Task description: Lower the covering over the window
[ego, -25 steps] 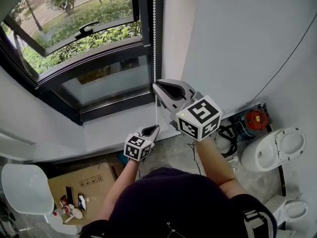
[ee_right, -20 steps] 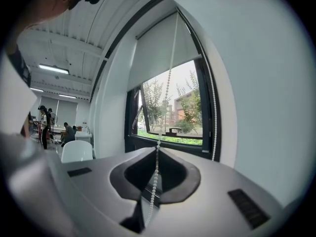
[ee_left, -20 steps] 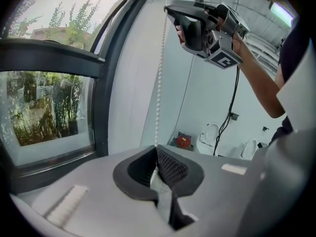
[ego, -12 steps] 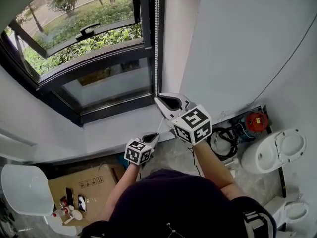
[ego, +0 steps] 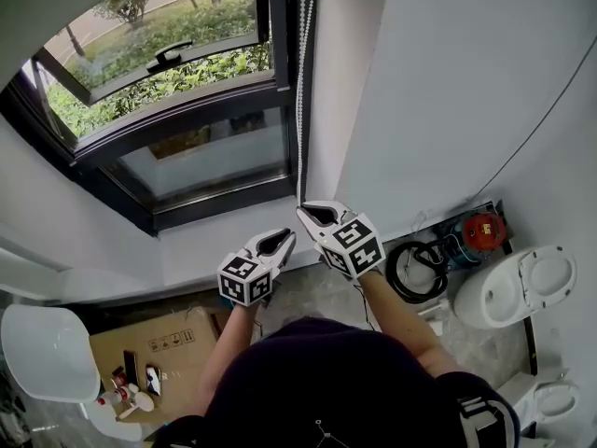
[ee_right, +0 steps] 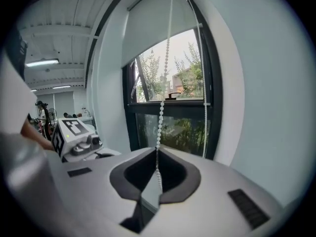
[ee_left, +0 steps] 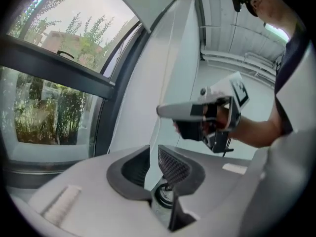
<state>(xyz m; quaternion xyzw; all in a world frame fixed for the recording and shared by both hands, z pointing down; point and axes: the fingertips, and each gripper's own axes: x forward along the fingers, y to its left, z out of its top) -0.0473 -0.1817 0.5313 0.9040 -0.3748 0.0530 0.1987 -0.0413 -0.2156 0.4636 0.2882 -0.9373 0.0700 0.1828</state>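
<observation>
A white bead chain hangs down the right side of the black-framed window. My right gripper is shut on this chain just above the sill; in the right gripper view the chain runs straight down into the closed jaws of the right gripper. A white roller blind covers the top of the window. My left gripper sits just below and left of the right one. Its jaws are opening, and in the left gripper view a thin strand passes through the gap of the left gripper without being pressed.
A pale window sill lies below the glass. On the floor are a cardboard box, a white seat, a black coiled cable, a red device and a white toilet. A grey wall stands at right.
My right gripper has come down along the window with the chain held in it. The left gripper has shifted slightly left and its jaws have parted.
</observation>
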